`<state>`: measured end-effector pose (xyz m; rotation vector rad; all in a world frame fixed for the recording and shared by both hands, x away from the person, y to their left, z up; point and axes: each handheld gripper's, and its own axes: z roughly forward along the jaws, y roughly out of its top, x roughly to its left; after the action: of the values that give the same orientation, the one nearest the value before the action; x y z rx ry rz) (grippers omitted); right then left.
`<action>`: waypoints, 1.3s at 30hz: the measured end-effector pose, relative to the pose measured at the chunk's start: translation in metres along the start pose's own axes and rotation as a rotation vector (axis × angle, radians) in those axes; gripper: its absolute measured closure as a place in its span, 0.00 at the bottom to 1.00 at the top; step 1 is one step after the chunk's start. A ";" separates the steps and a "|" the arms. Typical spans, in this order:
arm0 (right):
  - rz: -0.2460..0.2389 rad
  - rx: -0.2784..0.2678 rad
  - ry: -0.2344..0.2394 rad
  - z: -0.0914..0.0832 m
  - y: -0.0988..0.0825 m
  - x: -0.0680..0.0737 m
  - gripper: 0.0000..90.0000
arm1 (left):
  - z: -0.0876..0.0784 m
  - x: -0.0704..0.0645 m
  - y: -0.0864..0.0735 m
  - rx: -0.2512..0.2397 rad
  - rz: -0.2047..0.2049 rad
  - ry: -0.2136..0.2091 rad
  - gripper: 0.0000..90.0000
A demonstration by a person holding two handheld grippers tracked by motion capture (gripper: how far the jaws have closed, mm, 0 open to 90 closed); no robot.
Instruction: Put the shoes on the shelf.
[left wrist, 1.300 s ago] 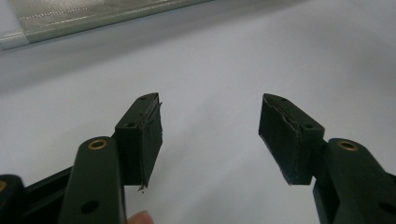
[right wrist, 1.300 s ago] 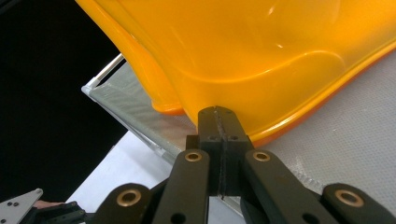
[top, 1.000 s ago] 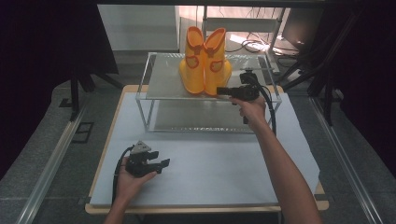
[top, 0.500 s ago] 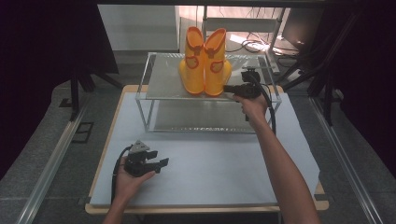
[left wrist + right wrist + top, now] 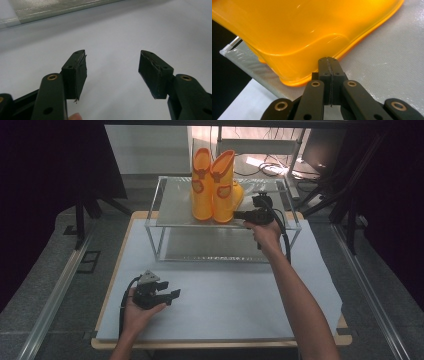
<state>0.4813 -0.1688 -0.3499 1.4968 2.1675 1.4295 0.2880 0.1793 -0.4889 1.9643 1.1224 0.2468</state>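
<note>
Two yellow rubber boots [image 5: 215,185] stand upright side by side on top of a clear shelf [image 5: 172,210]. My right gripper [image 5: 236,214] reaches in level from the right, its tips at the base of the right boot. In the right gripper view the jaws are shut with nothing between them, and the right gripper [image 5: 329,60] meets the boot's glossy side [image 5: 307,32] just above the sole rim. My left gripper [image 5: 169,293] rests low on the white table mat [image 5: 225,295], held in the person's left hand. In the left gripper view the left gripper [image 5: 112,67] is open and empty.
The shelf is a clear box frame with a lower level [image 5: 215,251] on the table's far half. Its bottom edge [image 5: 50,10] lies ahead of the left gripper. Cables and dark stands [image 5: 345,195] crowd the area beyond the table at the right.
The right gripper has shifted only slightly beside the boot. The left hand and its gripper have kept still.
</note>
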 end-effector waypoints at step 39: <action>-0.053 -0.216 0.138 -0.129 -0.099 -0.048 0.64 | 0.001 -0.006 0.000 0.004 0.009 0.010 0.44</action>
<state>0.3667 -0.2909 -0.3736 1.2927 2.0296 1.7320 0.2852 0.1742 -0.4880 1.9740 1.1211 0.2593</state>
